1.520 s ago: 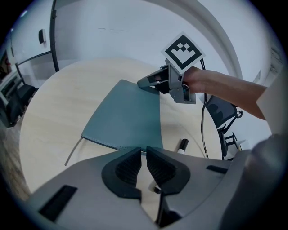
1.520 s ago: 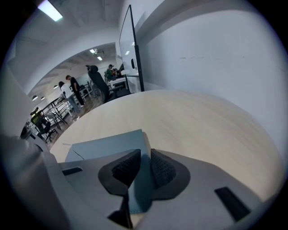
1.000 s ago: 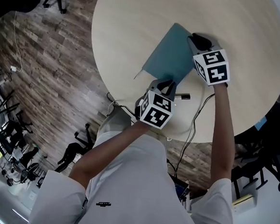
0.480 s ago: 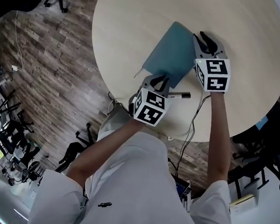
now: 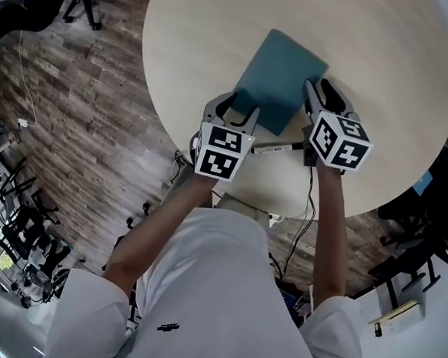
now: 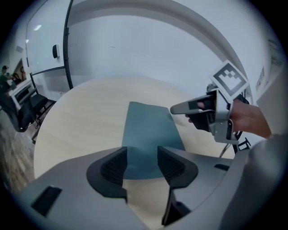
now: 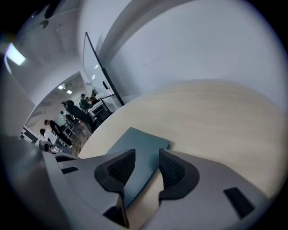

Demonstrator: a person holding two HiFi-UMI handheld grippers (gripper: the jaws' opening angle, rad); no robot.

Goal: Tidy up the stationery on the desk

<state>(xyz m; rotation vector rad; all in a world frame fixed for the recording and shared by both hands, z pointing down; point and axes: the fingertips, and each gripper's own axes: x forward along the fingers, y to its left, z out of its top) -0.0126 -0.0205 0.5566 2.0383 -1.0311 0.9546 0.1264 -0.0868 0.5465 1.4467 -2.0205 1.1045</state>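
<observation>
A teal notebook [image 5: 280,80] lies flat and closed on the round light-wood table [image 5: 387,64]. My left gripper [image 5: 235,110] is open at the notebook's near left corner, with nothing between its fingers. Beside the notebook's near right edge, my right gripper [image 5: 324,95] is also open and holds nothing. A black-and-white pen [image 5: 277,148] lies on the table between the two grippers, close to the near edge. The left gripper view has the notebook [image 6: 148,130] just beyond the left gripper [image 6: 140,162], with the right gripper [image 6: 186,108] at the right. The right gripper view has the notebook [image 7: 135,143] under and ahead of the right gripper [image 7: 146,167].
The table's near edge [image 5: 283,214] runs just behind the grippers, and a dark cable [image 5: 309,196] hangs over it. Wood floor [image 5: 76,101] and office chairs [image 5: 21,205] lie to the left. Several people [image 7: 72,110] stand far off in the room.
Both grippers have drawn back toward the near edge. The right gripper has left the notebook's far right corner, and the notebook now lies flat ahead of them.
</observation>
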